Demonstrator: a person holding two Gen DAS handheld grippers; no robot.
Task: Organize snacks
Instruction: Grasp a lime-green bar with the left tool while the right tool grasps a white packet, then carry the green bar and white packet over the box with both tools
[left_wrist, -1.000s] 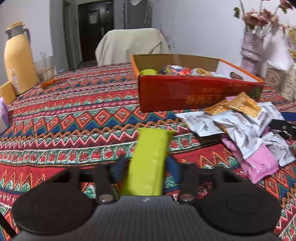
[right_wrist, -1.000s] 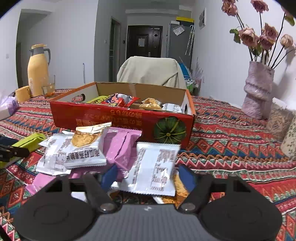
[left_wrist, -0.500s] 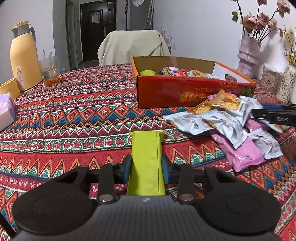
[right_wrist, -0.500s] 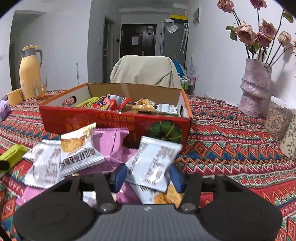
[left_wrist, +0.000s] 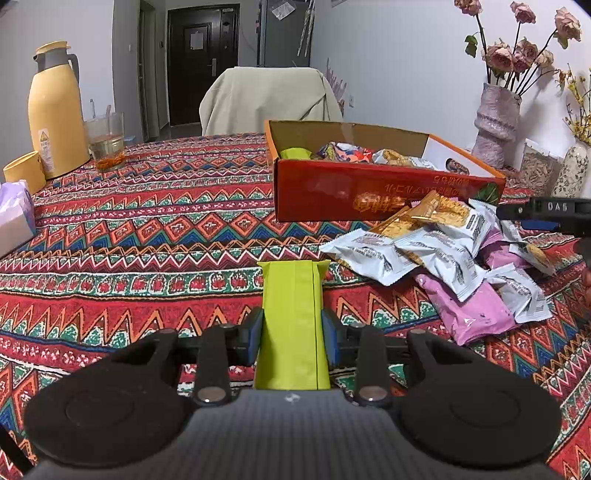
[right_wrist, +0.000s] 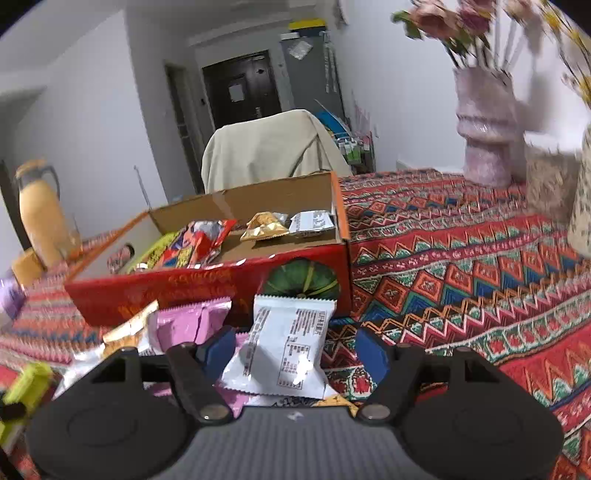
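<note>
Left wrist view: a zigzag-patterned cloth covers the worktop (left_wrist: 155, 236); a red box (left_wrist: 369, 188) of snacks stands beyond a heap of white packets (left_wrist: 417, 251). The left gripper (left_wrist: 291, 332) tilts down, fingers clenched on a green packet (left_wrist: 291, 317).

Right wrist view: the room is blurred. The right gripper (right_wrist: 293, 349) is rolled, its fingers opening around a white packet (right_wrist: 284, 350), pads not touching it, before the box (right_wrist: 207, 291).

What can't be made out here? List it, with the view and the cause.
- Box floor, left view: near wall hides it.
- Pink packs, left view: white packs cover them.
- Vase and flowers, right view: motion blur.
- Right claw, left view: cut off by edge.
</note>
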